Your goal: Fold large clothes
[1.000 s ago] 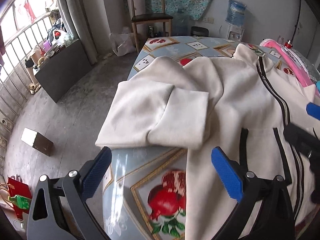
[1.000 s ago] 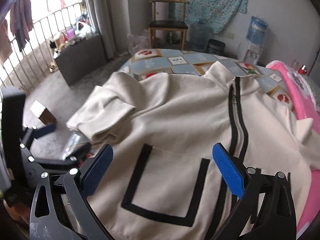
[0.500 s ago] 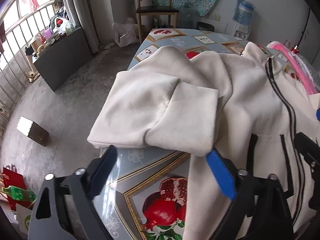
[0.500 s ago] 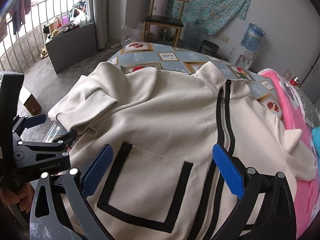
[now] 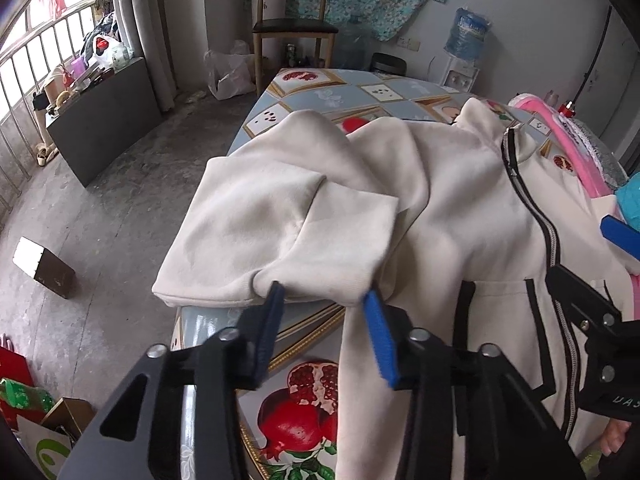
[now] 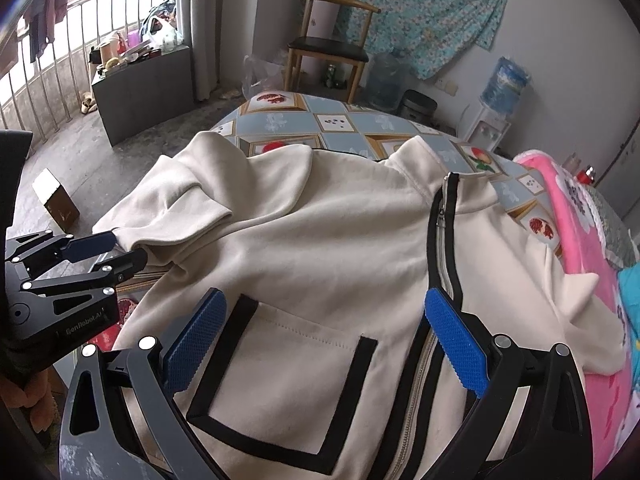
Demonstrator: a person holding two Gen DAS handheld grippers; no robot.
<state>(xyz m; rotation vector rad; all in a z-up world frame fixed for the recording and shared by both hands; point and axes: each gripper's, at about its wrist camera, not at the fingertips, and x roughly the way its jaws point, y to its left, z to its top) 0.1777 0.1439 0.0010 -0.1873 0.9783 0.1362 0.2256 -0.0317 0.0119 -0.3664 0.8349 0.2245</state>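
Observation:
A cream zip jacket [image 6: 328,248] with black trim lies front up on a table with a pomegranate-print cloth [image 5: 304,420]. Its left sleeve [image 5: 280,236] is folded back on itself at the table's left edge. My left gripper [image 5: 324,316] has its jaws half closed around the sleeve's cuff fold, with the cloth between the pads but a gap still showing. It also shows in the right wrist view [image 6: 108,248]. My right gripper [image 6: 324,340] is open above the jacket's pocket [image 6: 280,376] and zip [image 6: 436,280], holding nothing.
A pink blanket [image 6: 580,248] lies along the table's right side. A wooden chair [image 5: 292,28] and a water dispenser [image 5: 464,52] stand behind the table. A small box [image 5: 42,268] sits on the floor at left, and a dark cabinet [image 5: 104,112] stands by the railing.
My left gripper moved forward to the folded sleeve cuff and its jaws narrowed around it. The right gripper stayed open and shifted slightly over the jacket front.

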